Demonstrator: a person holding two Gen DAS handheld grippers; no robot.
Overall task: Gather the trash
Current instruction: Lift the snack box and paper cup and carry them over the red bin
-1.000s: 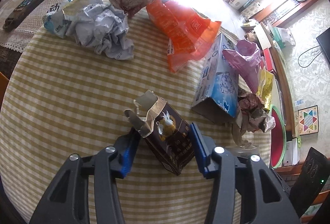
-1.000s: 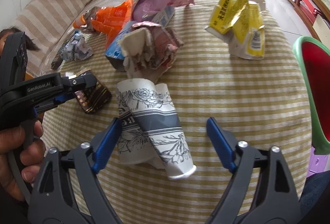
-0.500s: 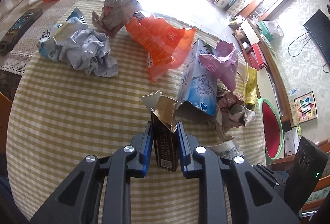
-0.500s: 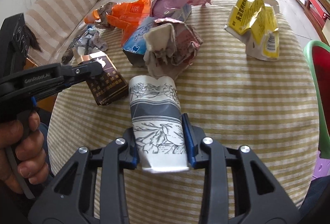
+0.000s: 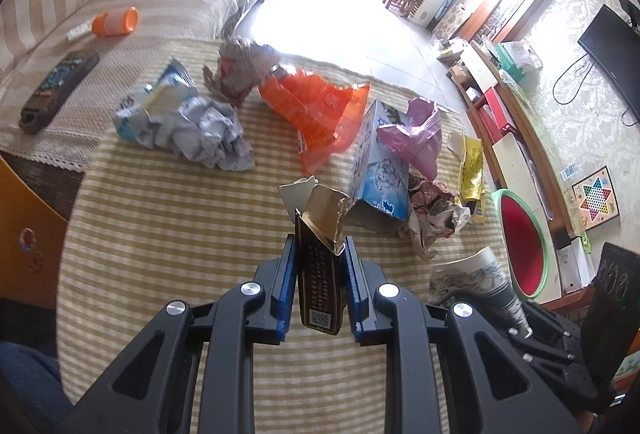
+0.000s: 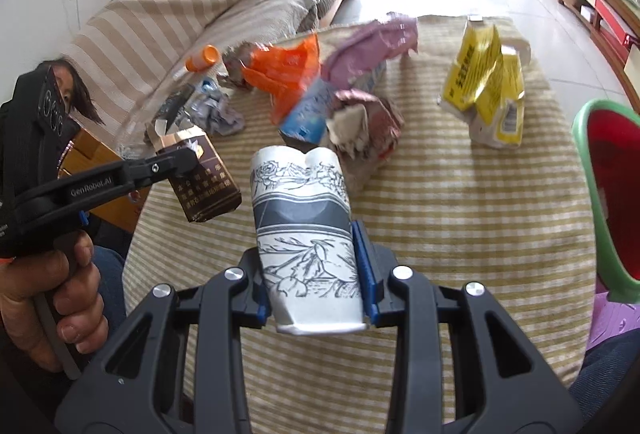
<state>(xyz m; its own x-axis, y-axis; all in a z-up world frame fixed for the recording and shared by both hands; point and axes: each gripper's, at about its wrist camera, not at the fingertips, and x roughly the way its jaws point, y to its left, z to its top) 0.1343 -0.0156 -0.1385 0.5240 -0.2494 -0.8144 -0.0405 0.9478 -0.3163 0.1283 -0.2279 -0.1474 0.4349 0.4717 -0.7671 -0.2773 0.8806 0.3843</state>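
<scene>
Between gripper pads [image 5: 352,286]: brown carton [image 5: 320,286]

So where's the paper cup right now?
The paper cup sits squashed in the right gripper, centre of the right wrist view, just in front of the crumpled brown paper.

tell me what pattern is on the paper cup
White with grey-black floral line drawings and a dark band; right wrist view.

One brown carton [image 5: 320,274], one paper cup [image 6: 306,234], one orange bag [image 5: 316,110], one blue box [image 5: 378,170], one pink bag [image 5: 416,138], two grippers [image 5: 318,282] [image 6: 316,270].
</scene>
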